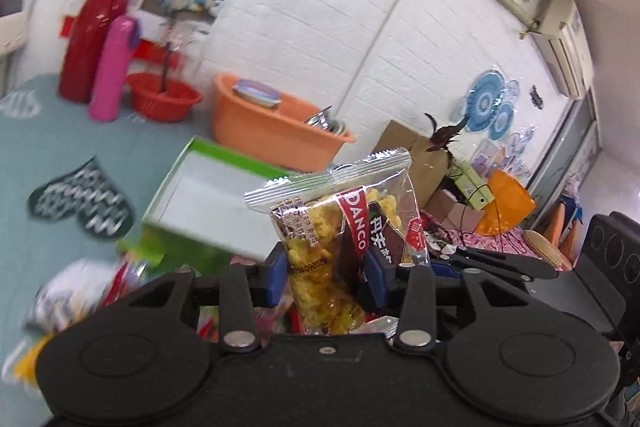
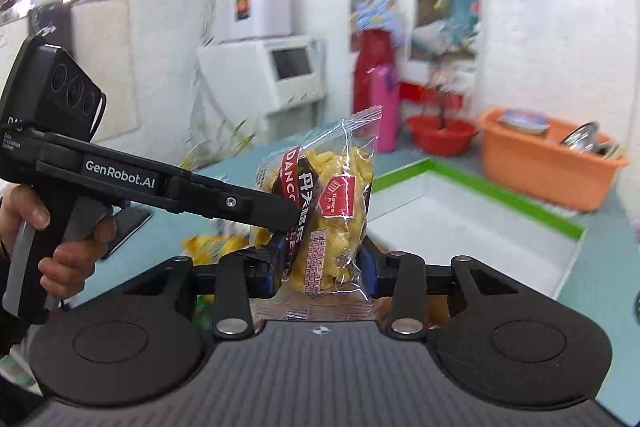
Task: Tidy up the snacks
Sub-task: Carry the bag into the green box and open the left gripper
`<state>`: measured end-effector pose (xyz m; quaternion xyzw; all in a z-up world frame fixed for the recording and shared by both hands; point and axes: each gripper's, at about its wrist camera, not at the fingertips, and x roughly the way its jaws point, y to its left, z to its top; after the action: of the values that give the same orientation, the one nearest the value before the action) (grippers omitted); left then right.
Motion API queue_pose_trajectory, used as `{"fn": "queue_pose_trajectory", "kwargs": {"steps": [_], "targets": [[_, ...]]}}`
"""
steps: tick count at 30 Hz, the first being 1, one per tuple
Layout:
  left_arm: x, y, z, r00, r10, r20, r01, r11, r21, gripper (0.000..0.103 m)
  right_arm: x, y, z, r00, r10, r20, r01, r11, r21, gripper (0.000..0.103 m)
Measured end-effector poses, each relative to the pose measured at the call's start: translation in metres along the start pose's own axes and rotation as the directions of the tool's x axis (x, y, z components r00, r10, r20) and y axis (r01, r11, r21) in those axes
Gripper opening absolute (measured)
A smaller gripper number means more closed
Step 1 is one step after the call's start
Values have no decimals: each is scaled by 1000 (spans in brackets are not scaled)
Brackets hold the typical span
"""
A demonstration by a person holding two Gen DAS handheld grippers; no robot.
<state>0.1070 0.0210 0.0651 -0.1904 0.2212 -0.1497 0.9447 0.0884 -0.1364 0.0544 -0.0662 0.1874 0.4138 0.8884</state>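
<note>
A clear snack packet [image 1: 340, 227] of yellow pieces with a red DANCO band stands upright between the blue pads of my left gripper [image 1: 326, 279], which is shut on it. In the right wrist view the same kind of packet [image 2: 332, 203] sits between the pads of my right gripper [image 2: 320, 267], also shut on it. The left gripper [image 2: 290, 223] comes in from the left and its fingertip meets that packet's side, so both seem to grip one packet. The right gripper's black fingers [image 1: 500, 263] show at the right. A white box with a green rim [image 1: 224, 149] [image 2: 500, 193] lies open just beyond.
On the teal tablecloth [image 1: 60, 155] stand an orange tub [image 1: 272, 131] [image 2: 548, 163], a red basin [image 1: 164, 99] [image 2: 440, 135] and a pink bottle [image 1: 112, 67]. Loose snack packets [image 1: 72, 291] [image 2: 212, 243] lie near the front. A hand [image 2: 60, 259] grips the left tool's handle.
</note>
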Motion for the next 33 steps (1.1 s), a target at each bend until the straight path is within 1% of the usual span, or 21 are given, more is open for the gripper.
{"fn": "queue_pose_trajectory", "kwargs": {"steps": [3, 7, 9, 11, 15, 21, 22, 23, 24, 25, 26, 27, 28, 30, 31, 33], "targets": [[37, 1, 18, 999, -25, -28, 26, 1000, 12, 44, 6, -27, 6, 997, -69, 20, 68, 997, 38, 67], [86, 7, 33, 996, -34, -83, 35, 999, 11, 42, 28, -69, 6, 993, -121, -3, 121, 987, 102, 67], [108, 13, 37, 992, -40, -117, 40, 999, 1, 42, 40, -88, 3, 991, -131, -24, 133, 981, 139, 67], [128, 20, 42, 989, -45, -144, 42, 999, -24, 36, 49, -104, -2, 989, -142, -44, 147, 975, 169, 67], [161, 32, 46, 980, -39, -197, 28, 998, -54, 35, 66, -125, -9, 982, -167, -83, 181, 963, 198, 67], [192, 45, 38, 961, 10, -276, -21, 999, -39, 35, 92, -143, -23, 972, -173, -157, 205, 954, 219, 68], [194, 45, 36, 959, 24, -284, -33, 999, -28, 49, 95, -143, -26, 970, -176, -169, 209, 956, 207, 70], [194, 45, 34, 958, 42, -285, -49, 999, -18, 86, 98, -141, -29, 967, -180, -182, 215, 957, 193, 72], [193, 45, 33, 958, 52, -282, -58, 998, -14, 103, 101, -139, -30, 963, -187, -194, 221, 960, 171, 84], [188, 44, 33, 960, 68, -270, -73, 997, -6, 103, 102, -136, -31, 958, -209, -196, 239, 961, 140, 93], [182, 42, 34, 964, 76, -253, -78, 997, 2, 103, 99, -133, -30, 954, -242, -176, 264, 958, 111, 103], [173, 38, 37, 970, 78, -228, -76, 997, 17, 103, 93, -128, -29, 952, -270, -144, 284, 955, 87, 103], [164, 34, 39, 975, 75, -211, -70, 997, 29, 103, 83, -125, -24, 949, -302, -94, 308, 949, 63, 103], [142, 27, 43, 980, 79, -185, -74, 997, 37, 103, 62, -117, -16, 939, -343, -32, 344, 938, 43, 103], [127, 20, 45, 983, 82, -161, -76, 996, 43, 103, 50, -112, -11, 937, -350, -7, 350, 936, 43, 103], [98, 10, 43, 991, 64, -116, -56, 996, 66, 103, 22, -103, -4, 936, -348, 51, 344, 936, 69, 103]]}}
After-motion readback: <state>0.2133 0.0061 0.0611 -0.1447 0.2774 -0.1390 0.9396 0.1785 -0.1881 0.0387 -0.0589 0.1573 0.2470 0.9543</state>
